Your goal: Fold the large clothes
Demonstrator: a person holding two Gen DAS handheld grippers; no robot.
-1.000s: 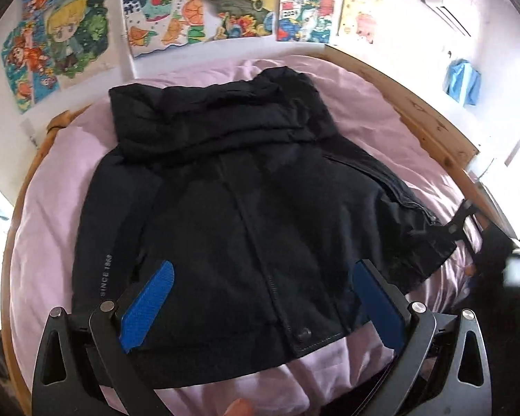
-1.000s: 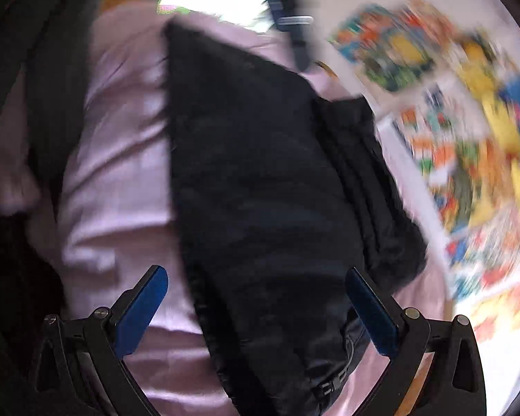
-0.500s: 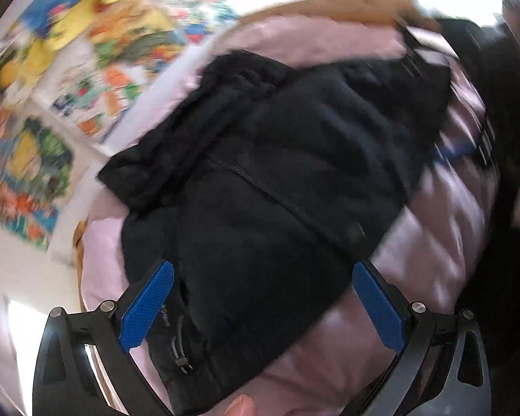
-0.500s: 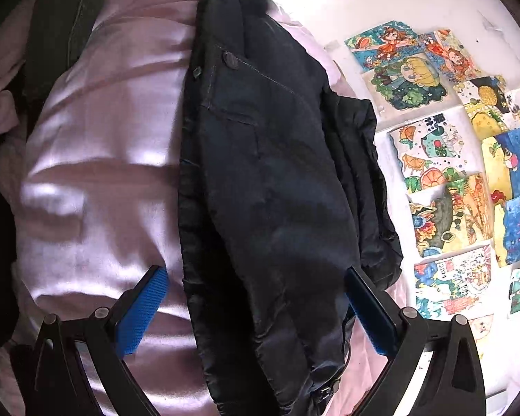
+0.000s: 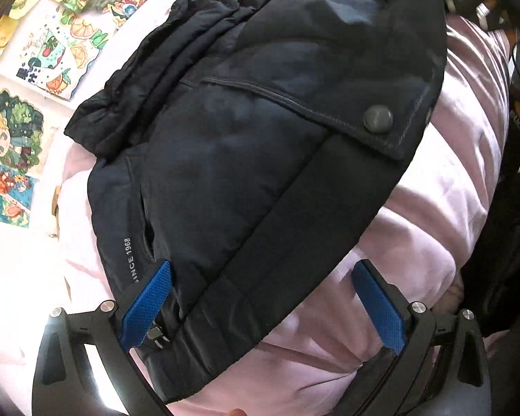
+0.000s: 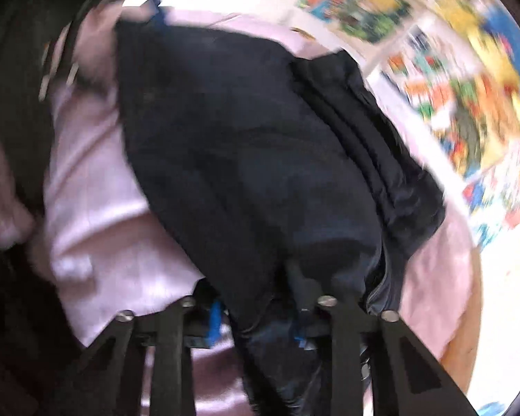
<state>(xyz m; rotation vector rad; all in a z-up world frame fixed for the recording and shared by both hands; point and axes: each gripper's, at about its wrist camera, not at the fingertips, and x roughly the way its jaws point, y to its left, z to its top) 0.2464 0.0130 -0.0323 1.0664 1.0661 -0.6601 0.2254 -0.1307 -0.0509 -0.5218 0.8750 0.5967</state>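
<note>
A black padded jacket (image 5: 260, 145) lies on a pink bed cover (image 5: 433, 228), its collar end folded toward the wall. It has a snap button (image 5: 378, 119) and white "SINCE 1968" lettering. My left gripper (image 5: 260, 308) is open, its blue pads astride the jacket's near hem corner, close above the cloth. In the right wrist view, which is blurred, my right gripper (image 6: 256, 319) is shut on the jacket's (image 6: 260, 159) near edge, with cloth bunched between the pads.
Colourful drawings (image 5: 34, 69) hang on the white wall behind the bed, also in the right wrist view (image 6: 468, 86). A wooden bed frame (image 6: 468, 312) runs along the edge. Dark clothing of the person (image 5: 502, 277) stands at the right side.
My left gripper has swung down close to the jacket's hem corner. My right gripper has closed on the jacket's near edge; it was open half a second ago.
</note>
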